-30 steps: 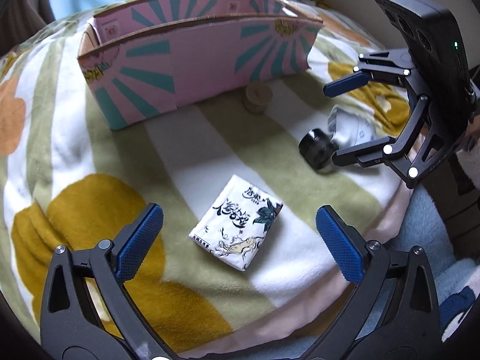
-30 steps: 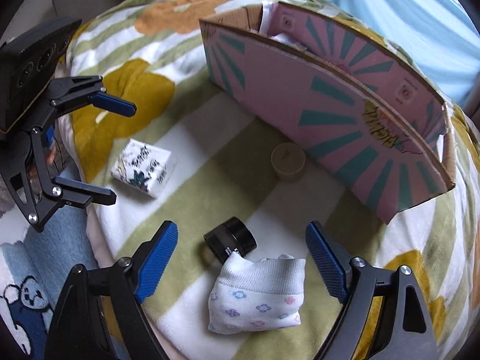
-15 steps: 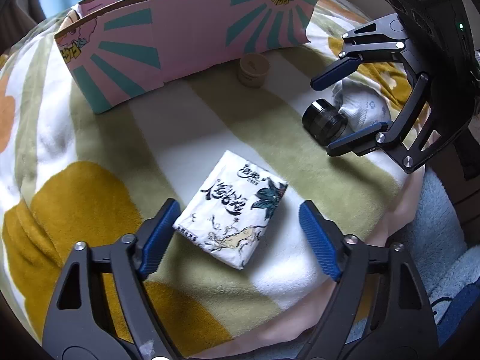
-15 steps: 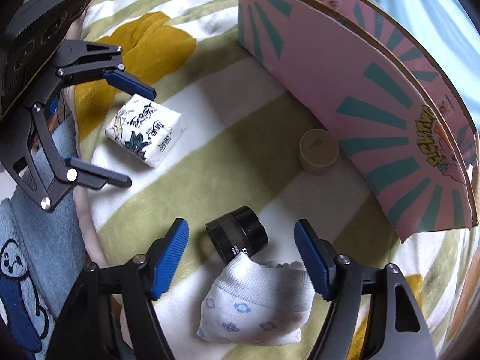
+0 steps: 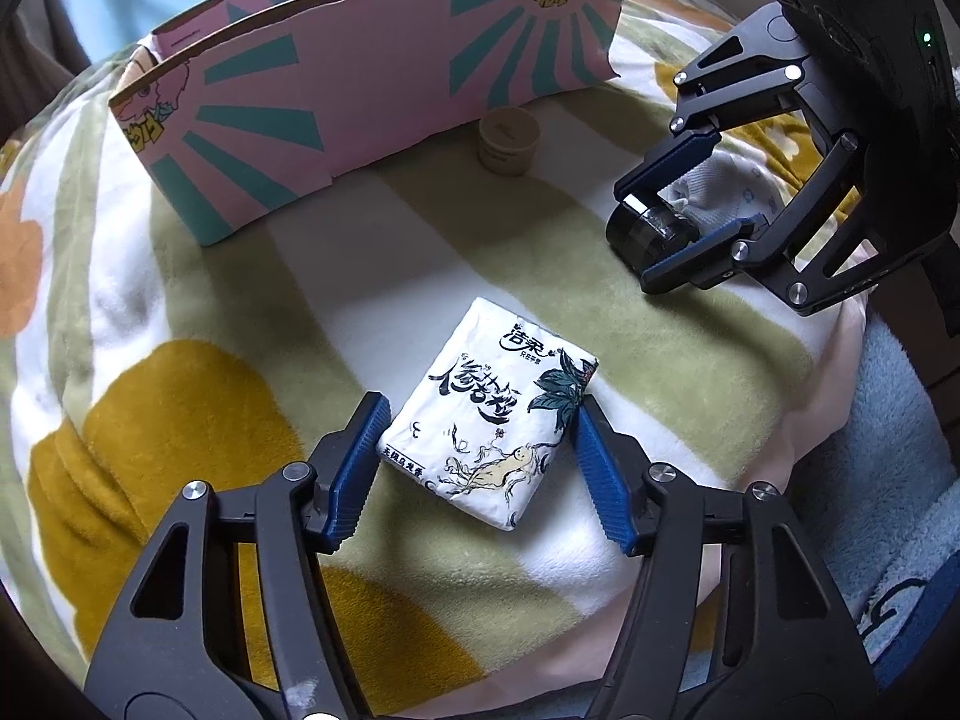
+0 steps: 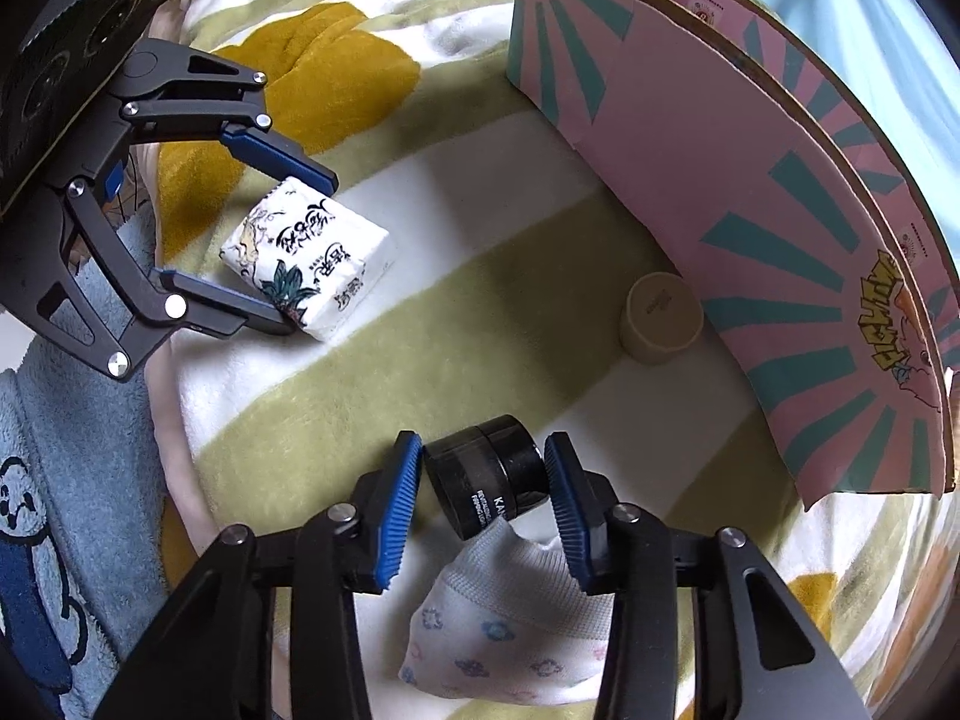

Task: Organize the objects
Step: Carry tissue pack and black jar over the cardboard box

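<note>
A white tissue pack (image 5: pixel 492 414) with black script lies on the striped blanket. My left gripper (image 5: pixel 480 420) straddles its near end, both blue pads against its sides; it also shows in the right wrist view (image 6: pixel 300 264). A black jar (image 6: pixel 489 480) lies on its side between the pads of my right gripper (image 6: pixel 483 468), which touch it on both sides. From the left wrist view the right gripper (image 5: pixel 690 192) closes on the jar (image 5: pixel 645 234). A beige round tub (image 5: pixel 507 141) stands by the pink and teal cardboard box (image 5: pixel 336 102).
A white floral sock bundle (image 6: pixel 510 630) lies just behind the jar, under my right gripper. The box's long wall (image 6: pixel 750 210) runs along the far side. A blue fleece with a panda print (image 6: pixel 54 510) hangs past the blanket's near edge.
Both grippers moved down and forward and narrowed. The left one now clasps the tissue pack, the right one the black jar; both were wide open above them before.
</note>
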`<state>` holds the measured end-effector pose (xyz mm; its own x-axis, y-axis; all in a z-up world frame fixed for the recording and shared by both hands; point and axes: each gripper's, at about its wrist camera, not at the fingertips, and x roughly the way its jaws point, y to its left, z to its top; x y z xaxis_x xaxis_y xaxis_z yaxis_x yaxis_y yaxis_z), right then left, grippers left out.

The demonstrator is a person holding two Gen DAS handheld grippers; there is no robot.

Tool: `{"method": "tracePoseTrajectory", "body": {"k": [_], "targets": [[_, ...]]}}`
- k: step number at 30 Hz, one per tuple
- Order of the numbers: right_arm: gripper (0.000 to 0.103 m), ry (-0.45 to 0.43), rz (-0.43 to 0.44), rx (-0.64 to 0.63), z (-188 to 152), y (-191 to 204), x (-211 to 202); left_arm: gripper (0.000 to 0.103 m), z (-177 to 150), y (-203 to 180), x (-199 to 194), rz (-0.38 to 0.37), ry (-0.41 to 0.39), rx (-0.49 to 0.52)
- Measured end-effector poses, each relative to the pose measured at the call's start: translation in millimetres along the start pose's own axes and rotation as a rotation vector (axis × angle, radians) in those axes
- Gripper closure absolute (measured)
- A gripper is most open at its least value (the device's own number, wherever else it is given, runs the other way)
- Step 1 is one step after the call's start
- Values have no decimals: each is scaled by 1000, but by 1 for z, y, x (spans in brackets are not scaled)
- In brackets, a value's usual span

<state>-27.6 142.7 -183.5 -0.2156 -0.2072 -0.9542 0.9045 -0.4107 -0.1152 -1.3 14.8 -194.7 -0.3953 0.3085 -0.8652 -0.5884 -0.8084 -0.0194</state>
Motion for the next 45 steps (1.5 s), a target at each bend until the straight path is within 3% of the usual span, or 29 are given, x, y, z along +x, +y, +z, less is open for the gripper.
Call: {"method": "tracePoseTrajectory", "body": {"k": [20, 24, 32, 45], "targets": [[64, -91, -10, 127, -9, -24, -33, 44, 23, 6, -34, 8, -81, -21], [64, -123, -21, 171, -9, -27, -52, 44, 38, 9, -48, 26, -108, -17], [64, -209, -19, 314, 23, -48, -90, 44, 77, 21, -79, 74, -162, -49], [64, -262, -144, 513, 53, -113, -140, 44, 154, 61, -113, 161, -240, -126]]}}
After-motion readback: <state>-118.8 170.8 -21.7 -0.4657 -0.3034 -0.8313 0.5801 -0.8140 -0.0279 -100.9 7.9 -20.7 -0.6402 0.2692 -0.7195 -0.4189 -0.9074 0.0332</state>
